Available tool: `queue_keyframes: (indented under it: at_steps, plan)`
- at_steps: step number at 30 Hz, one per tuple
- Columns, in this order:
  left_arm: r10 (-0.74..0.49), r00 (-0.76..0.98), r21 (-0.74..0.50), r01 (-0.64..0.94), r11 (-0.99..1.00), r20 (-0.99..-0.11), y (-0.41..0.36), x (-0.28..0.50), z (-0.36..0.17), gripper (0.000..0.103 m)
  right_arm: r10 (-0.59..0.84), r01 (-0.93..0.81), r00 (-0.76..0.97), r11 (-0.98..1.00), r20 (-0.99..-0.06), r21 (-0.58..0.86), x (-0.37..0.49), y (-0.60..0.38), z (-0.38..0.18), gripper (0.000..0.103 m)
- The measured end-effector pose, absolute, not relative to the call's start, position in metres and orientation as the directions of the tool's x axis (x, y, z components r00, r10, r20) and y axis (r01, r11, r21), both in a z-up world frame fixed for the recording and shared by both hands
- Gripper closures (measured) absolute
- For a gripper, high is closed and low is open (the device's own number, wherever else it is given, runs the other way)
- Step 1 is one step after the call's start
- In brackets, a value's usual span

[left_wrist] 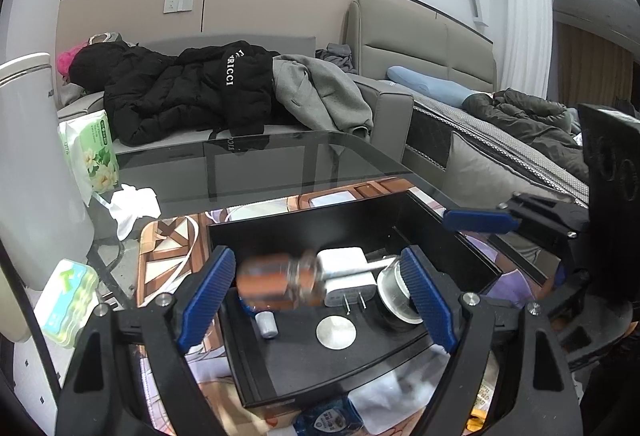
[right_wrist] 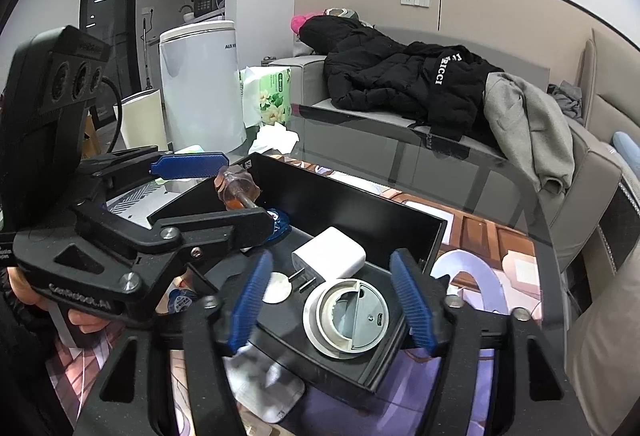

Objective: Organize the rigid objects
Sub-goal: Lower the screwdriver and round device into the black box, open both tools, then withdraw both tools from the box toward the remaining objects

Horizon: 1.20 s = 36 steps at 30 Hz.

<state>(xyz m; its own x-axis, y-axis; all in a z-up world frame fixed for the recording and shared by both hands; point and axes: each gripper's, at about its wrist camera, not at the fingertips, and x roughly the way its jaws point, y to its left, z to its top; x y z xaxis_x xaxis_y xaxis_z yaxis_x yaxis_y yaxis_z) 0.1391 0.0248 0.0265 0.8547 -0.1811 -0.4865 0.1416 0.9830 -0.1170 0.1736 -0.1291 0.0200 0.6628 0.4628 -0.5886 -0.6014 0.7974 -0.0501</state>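
A black open box [left_wrist: 304,224] [right_wrist: 360,211] lies on the glass table. In it are a white charger plug [left_wrist: 348,276] [right_wrist: 330,256], a round grey-and-white device [left_wrist: 394,290] [right_wrist: 348,316], a silver disc [left_wrist: 335,332] [right_wrist: 276,288] and a small grey cap [left_wrist: 267,324]. My left gripper [left_wrist: 316,292] is open over the box. A blurred orange-handled screwdriver [left_wrist: 280,282] [right_wrist: 236,187] is between its fingers, free of both pads. My right gripper [right_wrist: 334,300] is open, straddling the round device. The left gripper also shows in the right wrist view [right_wrist: 212,191].
A tissue pack [left_wrist: 94,151] [right_wrist: 274,95], crumpled tissue [left_wrist: 132,205] and a white appliance [right_wrist: 200,83] stand at the table's left. A sofa with black jacket [left_wrist: 188,87] lies behind. A patterned mat [left_wrist: 168,256] lies under the box. A mint packet [left_wrist: 66,302] sits at left.
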Motion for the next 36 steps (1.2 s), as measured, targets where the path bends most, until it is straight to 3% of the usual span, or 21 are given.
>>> queue_keyframes:
  at_steps: [3,7,26,36]
  plan:
    - [-0.183,0.852,-0.116,0.144,0.983,-0.491,0.023,0.136,0.027,0.017,0.452,-0.587,0.691,0.807,-0.564,-0.072,0.164,-0.135,0.026,0.016]
    - [-0.180,0.854,-0.118,0.140,0.983,-0.488,0.021,0.132,0.028,0.000,0.415,-0.547,0.727,0.831,-0.548,-0.097,0.157,-0.146,0.032,0.002]
    - [-0.134,0.823,-0.108,0.089,0.990,-0.552,0.029,0.096,0.023,0.000,0.354,-0.496,0.689,0.866,-0.632,-0.056,0.134,-0.183,0.020,0.001]
    - [-0.161,0.799,-0.073,0.146,0.987,-0.580,0.012,0.081,0.020,0.000,0.354,-0.538,0.644,0.840,-0.678,-0.072,0.113,-0.184,0.005,0.001]
